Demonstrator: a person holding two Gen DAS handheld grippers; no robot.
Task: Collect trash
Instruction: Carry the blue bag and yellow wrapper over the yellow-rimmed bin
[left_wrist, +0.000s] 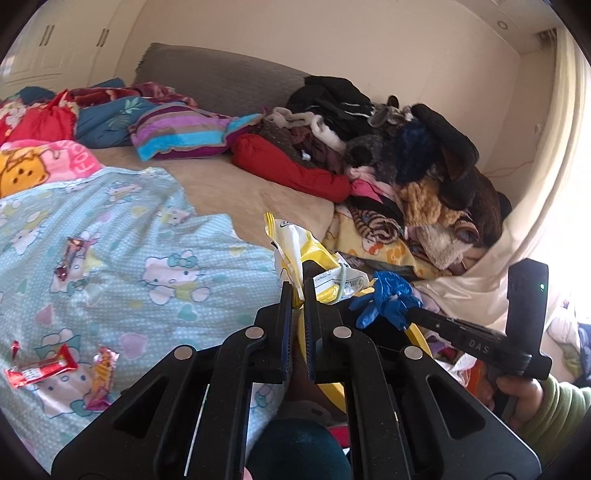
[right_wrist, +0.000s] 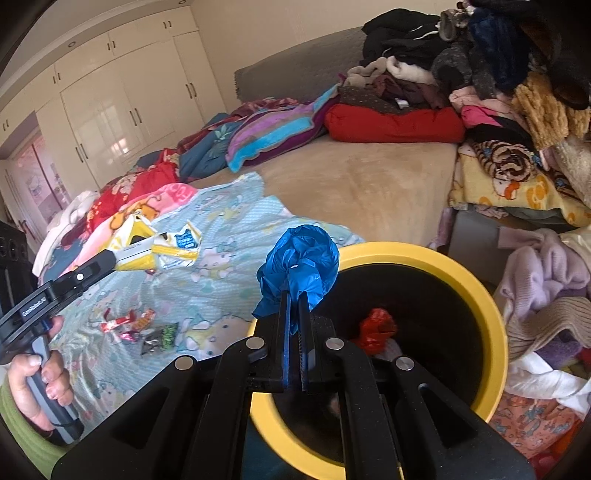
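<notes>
You're at the drop: right gripper (right_wrist: 293, 295) pinches blue bag (right_wrist: 301, 254), left gripper (left_wrist: 298, 291) pinches yellow wrapper (left_wrist: 295, 247); next, release over bin (right_wrist: 491, 295).

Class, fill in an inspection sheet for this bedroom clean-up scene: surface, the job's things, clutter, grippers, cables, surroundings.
Surface: bed with a beige cover and a light blue cartoon blanket.
Job's things: yellow bin with a dark inside holding red trash; several sweet wrappers lying on the blanket.
Clutter: pile of clothes at the bed's far side; striped pillow.
Grippers: left gripper shut on a yellow and white wrapper; right gripper shut on a crumpled blue glove, beside the bin's rim.
Cables: nothing seen.
Surroundings: white wardrobes, grey headboard.
</notes>
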